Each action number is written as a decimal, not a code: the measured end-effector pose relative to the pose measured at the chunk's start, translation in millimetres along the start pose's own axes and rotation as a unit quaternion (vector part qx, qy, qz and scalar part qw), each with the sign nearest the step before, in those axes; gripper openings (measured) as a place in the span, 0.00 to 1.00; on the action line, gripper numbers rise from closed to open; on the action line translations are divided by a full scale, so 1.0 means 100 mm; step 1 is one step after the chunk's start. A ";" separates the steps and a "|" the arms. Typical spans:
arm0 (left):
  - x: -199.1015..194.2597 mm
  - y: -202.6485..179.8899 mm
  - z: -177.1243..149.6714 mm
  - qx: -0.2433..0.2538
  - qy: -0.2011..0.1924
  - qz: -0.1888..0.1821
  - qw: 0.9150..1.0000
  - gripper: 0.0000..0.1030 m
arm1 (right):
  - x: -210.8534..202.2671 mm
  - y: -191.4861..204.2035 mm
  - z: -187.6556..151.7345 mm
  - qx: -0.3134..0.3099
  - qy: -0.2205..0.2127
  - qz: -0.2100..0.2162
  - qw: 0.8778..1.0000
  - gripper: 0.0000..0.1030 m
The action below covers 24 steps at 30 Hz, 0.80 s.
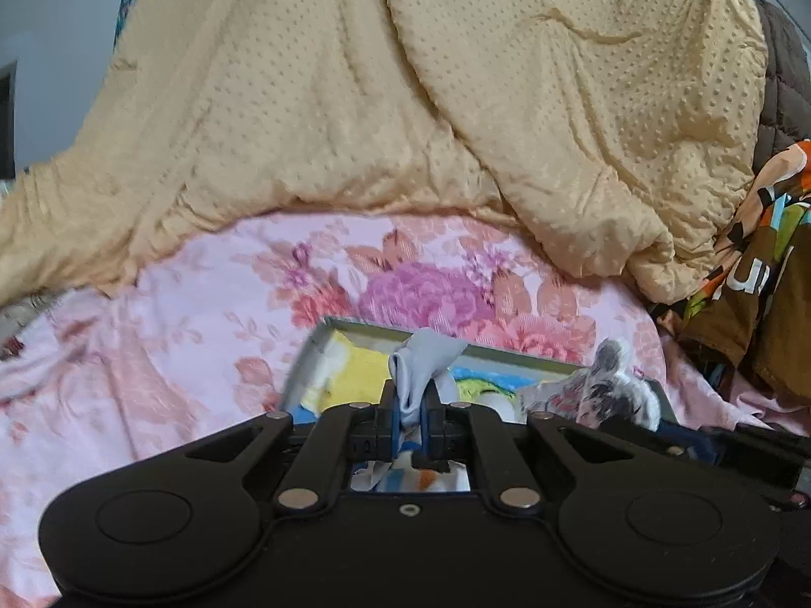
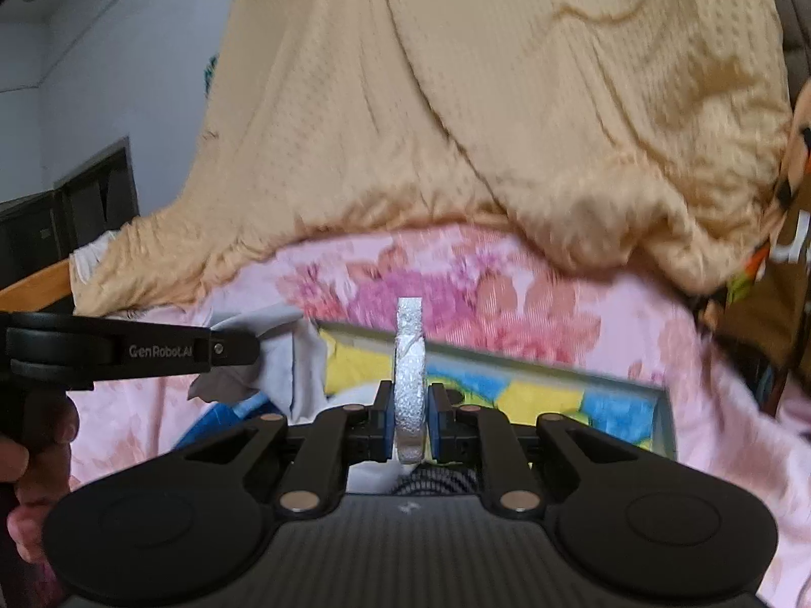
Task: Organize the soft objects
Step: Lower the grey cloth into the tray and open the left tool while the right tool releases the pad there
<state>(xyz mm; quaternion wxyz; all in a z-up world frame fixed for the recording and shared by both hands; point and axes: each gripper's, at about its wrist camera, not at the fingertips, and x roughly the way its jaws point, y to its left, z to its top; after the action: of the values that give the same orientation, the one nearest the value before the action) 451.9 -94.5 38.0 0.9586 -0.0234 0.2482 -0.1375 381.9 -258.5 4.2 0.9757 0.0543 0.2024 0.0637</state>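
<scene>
tray (image 1: 324,339) on bedsheet (image 1: 152,344), quilt (image 1: 304,101) heaped behind, printed cloth (image 1: 750,273) at right

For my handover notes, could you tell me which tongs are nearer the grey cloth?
Left. The left tongs are shut on the grey cloth above the box. The right tongs grip a white foam strip, apart from the cloth.

The left gripper (image 2: 256,347), seen side-on in the right wrist view, carries the light-grey marking "GenRobot.AI" on its black arm. The brown patterned fabric (image 1: 750,273) shows large white letters, cut off and not legible.
</scene>
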 end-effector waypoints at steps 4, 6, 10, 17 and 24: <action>0.16 0.00 -0.17 -0.015 0.024 -0.005 1.000 0.07 | 0.12 -0.08 -0.10 0.041 0.026 -0.008 0.999 0.14; 0.21 0.01 -0.25 -0.021 0.034 -0.004 0.999 0.07 | 0.13 -0.10 -0.14 0.052 0.031 -0.024 0.998 0.15; 0.28 0.00 -0.37 -0.018 0.043 0.007 0.999 0.08 | 0.12 -0.15 -0.17 0.065 0.033 -0.042 0.996 0.18; 0.28 0.00 -0.39 -0.022 0.043 0.014 0.999 0.09 | 0.13 -0.19 -0.19 0.071 0.034 -0.046 0.996 0.27; 0.23 -0.05 -0.35 -0.016 0.042 0.017 0.999 0.17 | 0.10 -0.18 -0.16 0.071 0.032 -0.049 0.996 0.41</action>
<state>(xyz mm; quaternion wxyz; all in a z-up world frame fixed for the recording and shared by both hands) 453.1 -105.1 -3.4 0.9490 -0.0290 0.2910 -0.1181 386.5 -273.8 -16.5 0.9644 0.1112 0.2398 0.0025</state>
